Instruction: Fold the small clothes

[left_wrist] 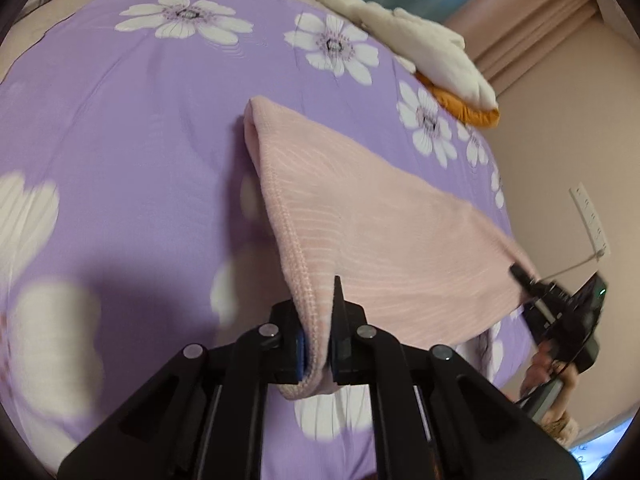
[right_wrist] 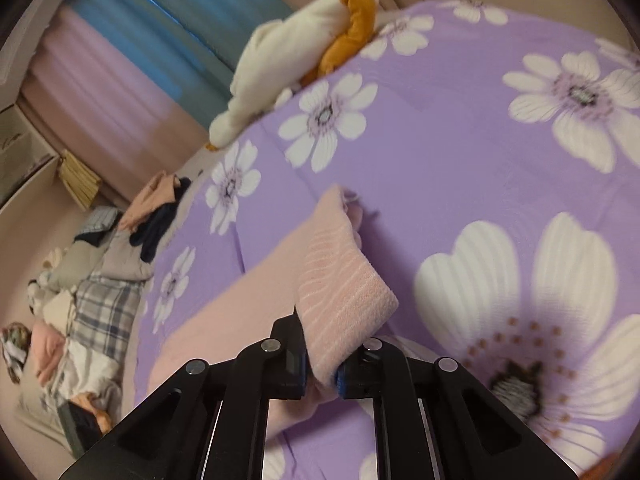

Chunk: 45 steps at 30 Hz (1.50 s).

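Left claw and right claw pinch pink cloth.

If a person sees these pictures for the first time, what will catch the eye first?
First, the pink cloth in the middle, lifted off the purple flowered sheet, with the left tool and the right tool each shut on a near corner. Then the white and orange plush toy at the bed's far edge.
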Tool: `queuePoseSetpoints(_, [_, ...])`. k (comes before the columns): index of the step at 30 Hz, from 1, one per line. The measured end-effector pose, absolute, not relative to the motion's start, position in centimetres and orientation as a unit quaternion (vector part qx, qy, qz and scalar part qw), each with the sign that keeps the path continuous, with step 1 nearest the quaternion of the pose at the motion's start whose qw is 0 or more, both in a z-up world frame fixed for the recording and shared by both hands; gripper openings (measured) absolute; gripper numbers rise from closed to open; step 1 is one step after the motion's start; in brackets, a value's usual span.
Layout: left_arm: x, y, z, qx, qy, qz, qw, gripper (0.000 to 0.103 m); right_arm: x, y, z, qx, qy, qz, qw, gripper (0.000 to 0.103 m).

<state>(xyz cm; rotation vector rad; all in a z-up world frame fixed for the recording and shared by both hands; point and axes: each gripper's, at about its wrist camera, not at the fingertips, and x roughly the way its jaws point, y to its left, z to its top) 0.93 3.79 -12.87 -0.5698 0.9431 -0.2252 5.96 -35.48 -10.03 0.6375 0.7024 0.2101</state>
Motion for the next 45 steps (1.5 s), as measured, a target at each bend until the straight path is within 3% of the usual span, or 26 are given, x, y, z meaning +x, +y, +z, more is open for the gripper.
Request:
queuePoseSetpoints(6, [-0.5,1.5,-14.6,-0.202,0.470,-0.072,0.856,0.011,5.4,-34.6,-10.2,0.268,0.340,0.079,0.898,0.011])
queuePoseSetpoints(14, [-0.8,2.4,-14.5,-0.205,0.474,-0.068,0.854,0.013,4.9,-30.9,-6.5,0.205,0.304,0.130,0.921,0.011])
queuePoseSetpoints(24, [-2.5,4.8,-13.4,-0.215,0.463,-0.044,0.859,0.021,4.5,-19.7,-2.5,0.095,0.292,0.268,0.913,0.011])
queuePoseSetpoints(37, [-3.4,7.7,-13.5,-0.229,0.463,0.005,0.856,0.034,3.3,-9.6,-10.4,-0.015,0.406,0.342,0.847,0.012])
queuePoseSetpoints(45, [-3.6,8.0,-13.2,-0.232,0.461,0.010,0.856,0.038,2.8,-8.3,-12.0,-0.042,0.431,0.344,0.833,0.012])
